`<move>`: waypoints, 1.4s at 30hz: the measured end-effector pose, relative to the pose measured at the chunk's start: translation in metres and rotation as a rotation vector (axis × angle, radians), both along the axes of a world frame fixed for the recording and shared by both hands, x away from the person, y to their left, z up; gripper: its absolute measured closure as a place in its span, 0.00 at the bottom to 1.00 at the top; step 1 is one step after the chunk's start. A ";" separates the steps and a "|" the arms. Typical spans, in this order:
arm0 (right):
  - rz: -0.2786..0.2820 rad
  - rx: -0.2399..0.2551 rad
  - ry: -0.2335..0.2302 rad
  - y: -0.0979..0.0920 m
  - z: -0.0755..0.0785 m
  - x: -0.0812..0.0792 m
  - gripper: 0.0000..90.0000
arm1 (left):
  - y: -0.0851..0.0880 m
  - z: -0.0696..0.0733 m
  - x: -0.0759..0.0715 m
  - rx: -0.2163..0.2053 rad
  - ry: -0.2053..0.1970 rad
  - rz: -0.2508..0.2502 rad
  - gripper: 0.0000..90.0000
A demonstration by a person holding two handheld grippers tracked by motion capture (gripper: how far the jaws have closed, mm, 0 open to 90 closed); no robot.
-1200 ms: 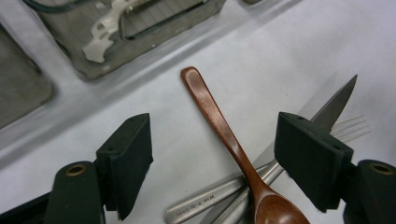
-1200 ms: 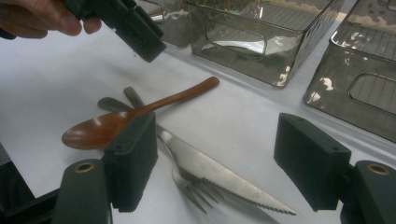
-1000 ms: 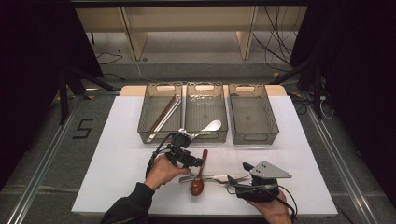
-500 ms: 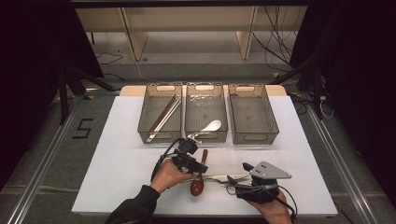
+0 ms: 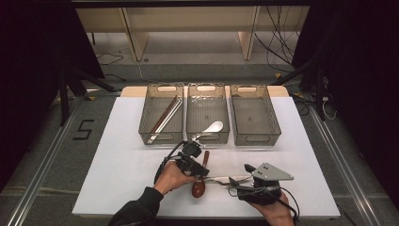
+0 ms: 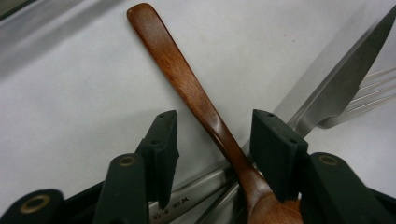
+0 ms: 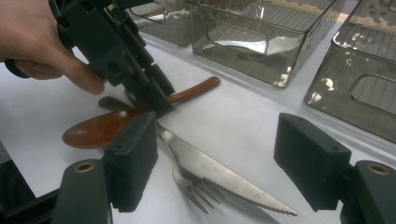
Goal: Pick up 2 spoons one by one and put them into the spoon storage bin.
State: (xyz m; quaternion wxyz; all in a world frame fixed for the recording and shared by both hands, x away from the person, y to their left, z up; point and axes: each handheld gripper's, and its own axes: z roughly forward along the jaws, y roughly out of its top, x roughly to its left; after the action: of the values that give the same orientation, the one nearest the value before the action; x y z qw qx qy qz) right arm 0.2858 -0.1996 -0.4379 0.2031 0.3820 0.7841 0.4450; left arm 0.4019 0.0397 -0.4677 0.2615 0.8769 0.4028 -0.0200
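Left gripper view: the left tongs (image 6: 212, 142) straddle the neck of the wooden spoon (image 6: 187, 88), their jaws just closing yet not pressing it — the spoon lies flat on the white bench (image 6: 70, 84), crossing a knife (image 6: 336, 88) and fork (image 6: 369, 93). The right tongs (image 7: 215, 163) sit released over the knife, in front of 3 trays (image 5: 207, 113).

Overhead light keeps the white table (image 5: 117, 160) bright; surroundings are dark from 9 to 3 o'clock. Close-up jaws are slightly soft.
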 end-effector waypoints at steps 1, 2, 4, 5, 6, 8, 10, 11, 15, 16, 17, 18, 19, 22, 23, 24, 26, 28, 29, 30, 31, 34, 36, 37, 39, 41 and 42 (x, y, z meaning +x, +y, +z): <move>0.000 0.001 -0.001 0.000 0.000 0.000 0.34 | -0.001 0.000 -0.001 0.003 0.005 -0.008 0.58; 0.002 0.001 0.000 0.000 0.000 0.000 0.34 | -0.002 0.000 -0.001 0.005 0.008 -0.018 0.59; 0.001 0.000 0.000 0.000 0.000 0.000 0.34 | -0.004 0.001 -0.002 0.013 0.005 -0.026 0.63; 0.001 0.000 0.000 0.000 0.000 0.000 0.34 | -0.004 0.001 -0.003 0.021 0.008 -0.037 0.65; 0.002 0.001 0.000 0.000 0.000 0.000 0.34 | -0.005 0.001 -0.003 0.030 0.002 -0.046 0.66; 0.002 0.001 -0.001 0.000 0.000 0.000 0.34 | -0.006 0.001 -0.003 0.021 0.011 -0.047 0.70; 0.001 0.000 -0.001 0.000 0.000 0.000 0.34 | -0.007 0.001 -0.003 0.016 0.012 -0.057 0.75; 0.000 0.000 -0.001 0.000 0.000 0.000 0.34 | -0.008 0.001 -0.003 0.018 0.010 -0.060 0.77; -0.001 0.000 -0.004 0.000 0.000 0.000 0.34 | -0.010 0.001 -0.004 0.043 -0.007 -0.069 0.83; -0.002 0.000 -0.003 0.000 0.000 0.000 0.34 | -0.010 0.001 -0.004 0.046 -0.011 -0.069 0.85; -0.001 0.000 -0.003 0.000 0.000 0.000 0.34 | -0.010 0.000 -0.004 0.049 -0.015 -0.070 0.87; -0.001 0.000 -0.003 0.000 0.000 0.000 0.34 | -0.010 0.000 -0.004 0.049 -0.016 -0.075 0.88; -0.001 0.000 -0.003 0.000 0.000 0.000 0.34 | -0.009 0.000 -0.004 0.047 -0.017 -0.077 0.88; -0.001 -0.002 -0.002 0.000 0.000 0.000 0.34 | -0.009 0.000 -0.004 0.045 -0.024 -0.086 0.89; -0.001 -0.002 -0.002 0.000 0.000 0.000 0.34 | -0.009 0.000 -0.004 0.044 -0.024 -0.088 0.89; -0.001 -0.002 -0.002 0.000 0.000 0.000 0.34 | -0.008 0.000 -0.004 0.040 -0.023 -0.091 0.89; 0.002 0.000 -0.003 0.000 0.000 0.000 0.34 | -0.006 0.001 -0.004 0.043 -0.024 -0.107 0.90; 0.000 0.001 -0.002 0.000 0.000 0.000 0.34 | -0.005 0.002 -0.003 0.036 -0.025 -0.120 0.90; -0.001 0.001 -0.001 0.000 0.000 0.000 0.34 | -0.004 0.003 -0.003 0.032 -0.024 -0.125 0.90; 0.000 0.001 -0.003 0.000 0.000 0.000 0.34 | -0.003 0.004 -0.003 0.029 -0.022 -0.131 0.90; 0.000 0.001 -0.003 0.000 0.000 0.000 0.34 | -0.002 0.005 -0.003 0.028 -0.027 -0.137 0.90; -0.001 0.000 -0.002 0.000 0.000 0.000 0.34 | 0.000 0.007 -0.003 0.018 -0.029 -0.149 0.90; 0.000 0.001 -0.001 0.000 0.000 0.000 0.34 | 0.001 0.009 -0.003 0.014 -0.027 -0.155 0.90; 0.000 0.001 -0.003 0.000 0.000 0.000 0.34 | 0.002 0.009 -0.003 0.007 -0.028 -0.152 0.90; 0.000 0.001 -0.002 0.000 0.000 0.000 0.34 | 0.004 0.012 -0.003 0.002 -0.024 -0.171 0.90; 0.000 0.001 -0.003 0.000 0.000 0.000 0.34 | 0.005 0.017 -0.004 -0.004 -0.033 -0.179 0.90; 0.000 0.001 -0.004 0.000 0.000 0.000 0.34 | 0.006 0.019 -0.005 -0.009 -0.029 -0.188 0.90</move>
State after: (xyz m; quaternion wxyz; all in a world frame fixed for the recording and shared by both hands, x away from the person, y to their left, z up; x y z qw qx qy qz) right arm 0.2857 -0.1999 -0.4378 0.2043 0.3812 0.7835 0.4462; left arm 0.3969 0.0454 -0.4484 0.2681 0.9098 0.3149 -0.0337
